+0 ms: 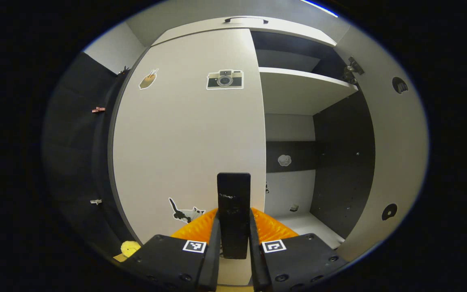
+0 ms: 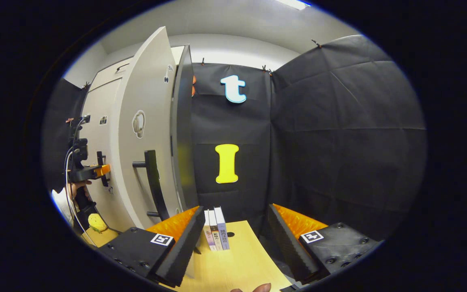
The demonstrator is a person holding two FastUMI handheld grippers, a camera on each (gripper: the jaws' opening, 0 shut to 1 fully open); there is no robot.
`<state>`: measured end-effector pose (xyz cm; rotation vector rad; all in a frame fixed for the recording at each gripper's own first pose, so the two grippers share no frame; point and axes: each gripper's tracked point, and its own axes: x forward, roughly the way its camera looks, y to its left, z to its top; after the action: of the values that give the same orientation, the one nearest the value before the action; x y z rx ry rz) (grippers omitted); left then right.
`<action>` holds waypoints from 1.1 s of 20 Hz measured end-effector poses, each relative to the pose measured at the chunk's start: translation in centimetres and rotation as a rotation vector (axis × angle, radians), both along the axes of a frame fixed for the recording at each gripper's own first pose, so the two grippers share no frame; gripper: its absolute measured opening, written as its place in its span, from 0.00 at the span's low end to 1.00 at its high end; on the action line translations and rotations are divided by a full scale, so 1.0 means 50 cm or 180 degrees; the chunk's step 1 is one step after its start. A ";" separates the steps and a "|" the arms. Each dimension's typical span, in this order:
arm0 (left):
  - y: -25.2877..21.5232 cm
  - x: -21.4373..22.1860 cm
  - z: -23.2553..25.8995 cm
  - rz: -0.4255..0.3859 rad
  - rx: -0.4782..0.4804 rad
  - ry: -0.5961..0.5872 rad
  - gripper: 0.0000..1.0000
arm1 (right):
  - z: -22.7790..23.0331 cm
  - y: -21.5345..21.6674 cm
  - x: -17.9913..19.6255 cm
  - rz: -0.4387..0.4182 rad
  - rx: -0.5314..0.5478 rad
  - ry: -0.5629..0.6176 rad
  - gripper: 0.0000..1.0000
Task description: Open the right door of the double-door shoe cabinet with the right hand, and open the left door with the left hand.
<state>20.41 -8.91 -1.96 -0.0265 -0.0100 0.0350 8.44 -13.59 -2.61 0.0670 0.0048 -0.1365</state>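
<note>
The white left door (image 1: pixel 185 134) of the shoe cabinet stands closed, with stickers on its face. My left gripper (image 1: pixel 234 217) is shut on that door's black upright handle (image 1: pixel 233 198), one finger on each side. The right door (image 1: pixel 395 154) is swung wide open, and white shelves (image 1: pixel 298 87) and a dark inner wall show inside. In the right gripper view the open right door (image 2: pixel 144 101) stands edge-on at the left with its black handle (image 2: pixel 152 182) free. My right gripper (image 2: pixel 235 211) is open and apart from it, holding nothing. The left gripper (image 2: pixel 95 171) shows farther off at the left door.
Three books (image 2: pixel 216 229) stand upright on a wooden table (image 2: pixel 241 259) between my right fingers, against the black cloth wall. A yellow object (image 2: pixel 95 222) lies low beside the cabinet. A hand (image 2: pixel 75 188) holds the left gripper. A fingertip (image 2: pixel 262 288) shows at the bottom edge.
</note>
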 end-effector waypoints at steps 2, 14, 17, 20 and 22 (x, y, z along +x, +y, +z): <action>-0.001 -0.003 -0.015 -0.0075 0.0002 0.0109 0.37 | 0.011 -0.003 0.005 -0.0018 -0.0079 -0.0068 0.98; 0.015 -0.068 -0.013 -0.0117 -0.0115 0.0174 0.24 | 0.026 0.056 -0.018 0.0149 -0.0374 -0.0161 0.98; 0.032 -0.115 -0.012 -0.0197 -0.0136 0.0192 0.24 | 0.033 0.059 -0.020 0.0090 -0.0258 -0.0187 0.98; 0.048 -0.147 -0.012 -0.0267 -0.0123 0.0203 0.24 | 0.042 0.065 -0.019 0.0095 -0.0132 -0.0190 0.98; 0.057 -0.168 -0.014 -0.0312 -0.0128 0.0211 0.24 | 0.043 0.066 -0.022 0.0109 -0.0089 -0.0190 0.98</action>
<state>12.03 -6.05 -2.67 -0.0661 0.0583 -0.0618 7.35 -10.28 -0.46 0.0432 -0.0554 -0.1004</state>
